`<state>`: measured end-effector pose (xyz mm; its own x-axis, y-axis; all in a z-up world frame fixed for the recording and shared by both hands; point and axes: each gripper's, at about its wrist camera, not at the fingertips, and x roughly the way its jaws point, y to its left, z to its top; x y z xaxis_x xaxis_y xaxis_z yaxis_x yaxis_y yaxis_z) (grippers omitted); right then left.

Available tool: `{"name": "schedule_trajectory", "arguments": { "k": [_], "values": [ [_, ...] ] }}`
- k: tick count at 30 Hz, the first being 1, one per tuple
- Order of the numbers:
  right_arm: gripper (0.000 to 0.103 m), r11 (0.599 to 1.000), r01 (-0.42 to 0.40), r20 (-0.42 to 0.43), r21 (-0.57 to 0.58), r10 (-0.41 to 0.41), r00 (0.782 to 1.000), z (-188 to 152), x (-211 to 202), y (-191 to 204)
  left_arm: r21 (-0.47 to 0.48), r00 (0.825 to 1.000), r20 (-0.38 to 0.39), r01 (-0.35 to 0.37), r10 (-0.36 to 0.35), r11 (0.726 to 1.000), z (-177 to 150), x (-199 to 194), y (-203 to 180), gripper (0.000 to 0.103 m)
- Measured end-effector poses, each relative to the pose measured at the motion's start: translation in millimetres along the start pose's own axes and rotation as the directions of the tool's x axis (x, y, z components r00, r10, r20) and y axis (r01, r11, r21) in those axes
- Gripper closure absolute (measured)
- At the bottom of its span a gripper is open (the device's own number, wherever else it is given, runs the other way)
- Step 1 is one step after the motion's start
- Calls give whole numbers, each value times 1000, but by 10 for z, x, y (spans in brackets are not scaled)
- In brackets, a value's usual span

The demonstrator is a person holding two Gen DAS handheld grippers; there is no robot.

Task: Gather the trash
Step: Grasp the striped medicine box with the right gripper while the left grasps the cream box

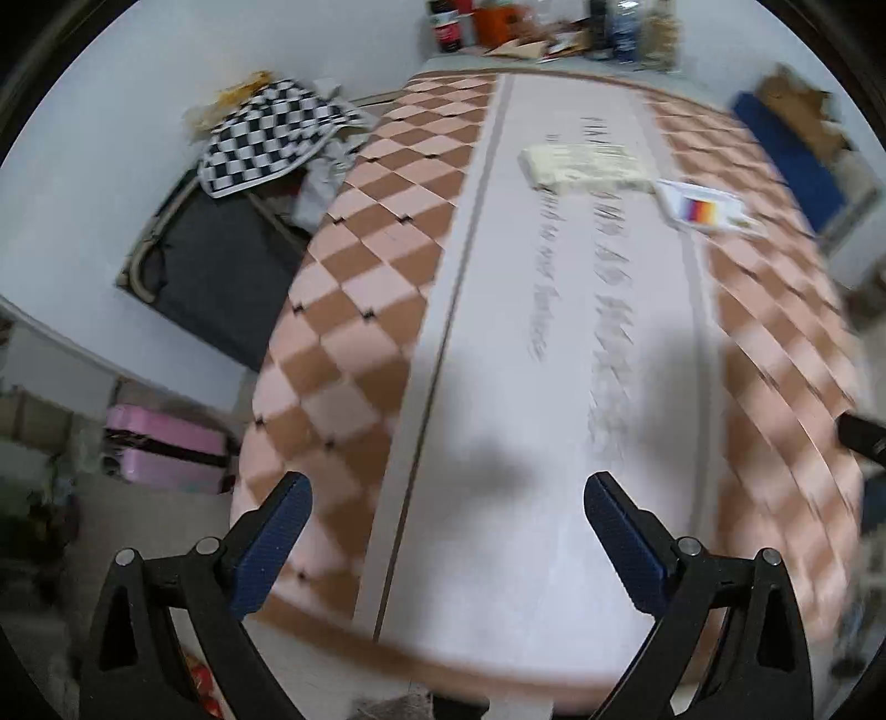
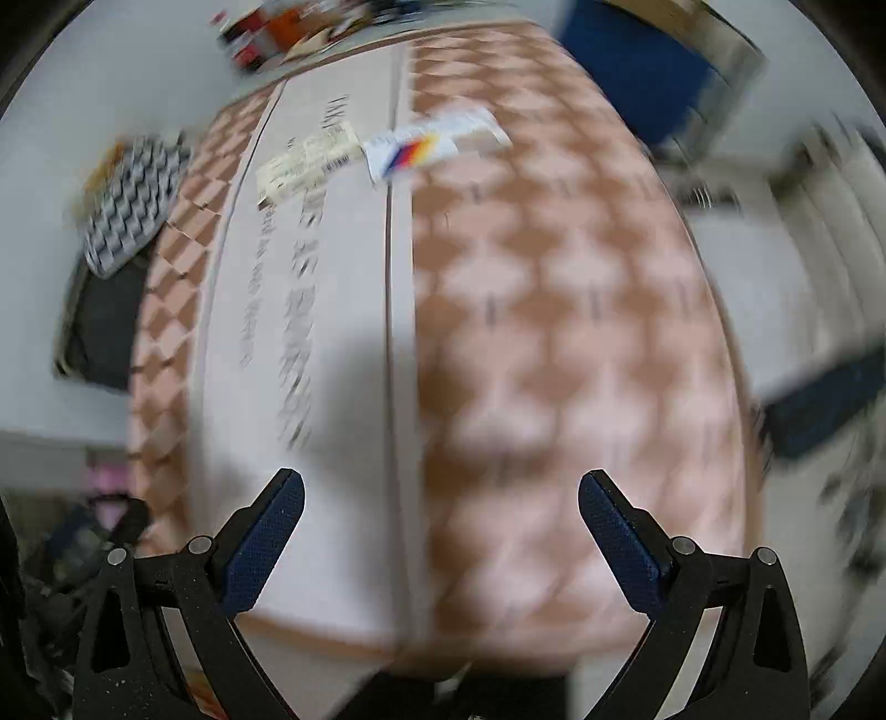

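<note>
Both grippers sit closest to the lens, hovering over the near end of the checkered table (image 1: 354,288), pointing along its length. Left gripper (image 1: 447,512) has its blue-padded fingers (image 1: 274,545) spread wide with nothing between them, and same deal for the right gripper (image 2: 441,509), jaws wide apart and empty.

Trash is way down at the far end of the table, well apart from either set of jaws. On the table's pale centre strip lies a cream wrapper (image 1: 587,166), and just beside it, lying over the edge of the checkered part, a white packet with a red, orange and dark stripe patch (image 1: 706,209). In the right wrist view it's the same pair, wrapper (image 2: 307,163) and packet (image 2: 426,147), both pretty smeared by blur.

Off the table's left side there's a black-and-white checkered cloth (image 1: 266,138) lying on the top corner of a dark bag (image 1: 216,277), and a pink suitcase (image 1: 166,457) nearer the camera. Past the table's far end there's a cluster of bottles and cans (image 1: 548,27).
</note>
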<state>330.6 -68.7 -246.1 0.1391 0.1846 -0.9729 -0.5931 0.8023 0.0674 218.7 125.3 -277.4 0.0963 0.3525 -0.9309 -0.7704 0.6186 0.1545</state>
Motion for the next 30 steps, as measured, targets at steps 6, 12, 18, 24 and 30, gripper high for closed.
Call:
{"name": "schedule_trajectory", "arguments": {
  "k": [6,12,18,24,30],
  "values": [
    [3,857,95,-110,-506,-173,979,1570,855,273,-120,990,-118,-87,72,989,791,646,-538,2],
    [3,493,147,-47,-858,-359,932,2377,1589,553,-175,984,-161,-102,73,979,1316,1037,-931,2],
    [3,337,-6,-137,-942,-368,920,2654,1992,620,-156,984,-167,-91,64,984,1603,1215,-1119,2],
    [10,392,-75,-214,-917,-323,922,2817,2040,442,72,995,-81,-55,60,996,1863,1189,-1229,3],
    [16,695,-25,-300,-719,-278,913,3150,1957,-224,589,999,49,-45,20,807,2200,1134,-1580,3]
  ]
}}
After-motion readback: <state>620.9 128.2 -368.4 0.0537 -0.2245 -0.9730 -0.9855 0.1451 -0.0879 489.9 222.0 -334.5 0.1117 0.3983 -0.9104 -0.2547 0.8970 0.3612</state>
